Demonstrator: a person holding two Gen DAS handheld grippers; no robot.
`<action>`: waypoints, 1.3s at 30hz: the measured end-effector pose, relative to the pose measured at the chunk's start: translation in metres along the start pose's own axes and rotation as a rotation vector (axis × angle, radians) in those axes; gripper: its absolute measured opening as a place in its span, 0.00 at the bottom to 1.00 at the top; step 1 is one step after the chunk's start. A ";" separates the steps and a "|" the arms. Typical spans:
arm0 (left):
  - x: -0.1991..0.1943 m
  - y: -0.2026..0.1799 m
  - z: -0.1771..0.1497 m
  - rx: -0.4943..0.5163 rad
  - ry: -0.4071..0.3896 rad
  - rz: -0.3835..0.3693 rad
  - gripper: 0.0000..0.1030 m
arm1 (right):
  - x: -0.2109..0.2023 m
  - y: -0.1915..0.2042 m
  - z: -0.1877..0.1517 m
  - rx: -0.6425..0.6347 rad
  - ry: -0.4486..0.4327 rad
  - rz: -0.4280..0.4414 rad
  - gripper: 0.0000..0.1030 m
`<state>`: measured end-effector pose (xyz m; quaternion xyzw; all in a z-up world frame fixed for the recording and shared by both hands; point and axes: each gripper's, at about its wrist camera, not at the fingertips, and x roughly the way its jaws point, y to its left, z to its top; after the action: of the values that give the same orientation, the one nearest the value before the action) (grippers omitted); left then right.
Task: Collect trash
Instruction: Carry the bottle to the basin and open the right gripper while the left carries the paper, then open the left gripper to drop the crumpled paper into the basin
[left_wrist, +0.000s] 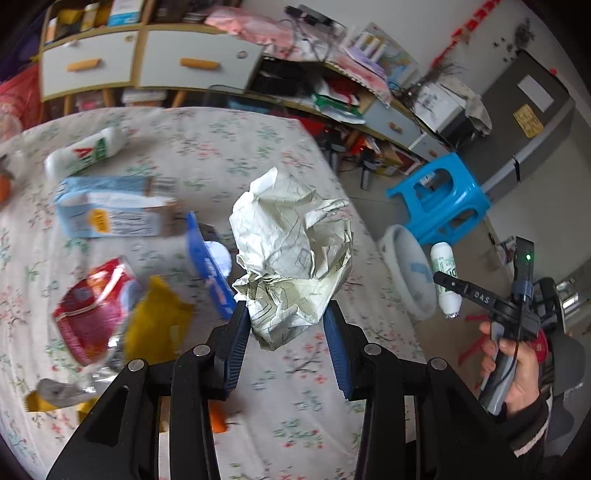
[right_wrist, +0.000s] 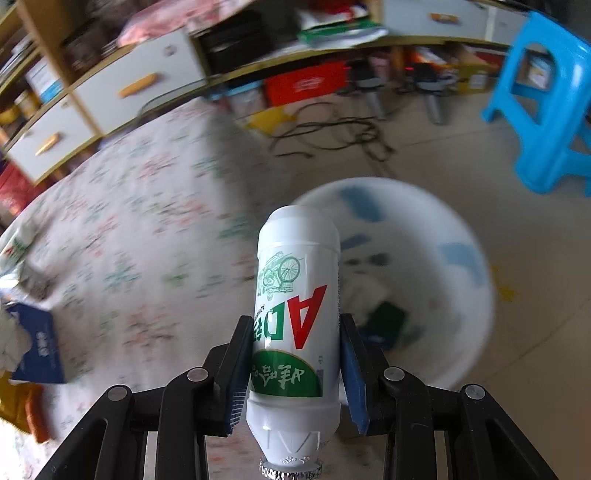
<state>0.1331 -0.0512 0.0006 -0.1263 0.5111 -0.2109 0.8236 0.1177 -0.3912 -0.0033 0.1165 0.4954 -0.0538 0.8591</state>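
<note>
1. Left gripper (left_wrist: 287, 325), bottom centre of the left wrist view: blue pads pressed on both sides of a crumpled paper ball (left_wrist: 291, 254), jaws partly apart around it, ball bulging above the fingertips at frame centre.
2. Behind the ball, floral tablecloth (left_wrist: 207, 147) filling the left and middle of that view, strewn with trash: a white bottle with green and red print (left_wrist: 86, 151) lying at upper left, a pale blue carton (left_wrist: 110, 210) just below it, a blue box (left_wrist: 208, 258) beside the ball's left edge, a red packet (left_wrist: 94, 317) and a yellow wrapper (left_wrist: 157, 325) at lower left.
3. White basin (left_wrist: 410, 273) on the floor at right of centre, past the table edge; blue plastic stool (left_wrist: 439, 199) just above it.
4. At far right of the same view, a hand (left_wrist: 513, 373) gripping the handle of the right gripper (right_wrist: 293, 347), with a small white bottle (left_wrist: 446, 280) held beside the basin.
5. Right wrist view: blue pads clamped on the flanks of that white bottle (right_wrist: 295, 317), jaws parted only by its width, foil-rimmed mouth toward the bottom edge, rounded base pointing up-frame.
6. White basin (right_wrist: 461, 258) blurred directly behind the bottle, centre right, with dark and pale scraps inside; blue stool (right_wrist: 543, 103) at upper right; tablecloth (right_wrist: 122, 240) across the left half.
</note>
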 end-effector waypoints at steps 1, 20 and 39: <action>0.004 -0.007 0.001 0.013 0.005 0.002 0.41 | 0.000 -0.009 0.001 0.016 0.001 -0.004 0.38; 0.120 -0.138 0.022 0.188 0.167 -0.054 0.42 | -0.011 -0.081 0.009 0.140 -0.036 -0.088 0.64; 0.188 -0.200 0.033 0.292 0.201 -0.017 0.71 | -0.045 -0.126 -0.007 0.183 -0.056 -0.100 0.68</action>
<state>0.1917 -0.3167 -0.0482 0.0121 0.5537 -0.3017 0.7761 0.0629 -0.5122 0.0136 0.1681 0.4693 -0.1447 0.8547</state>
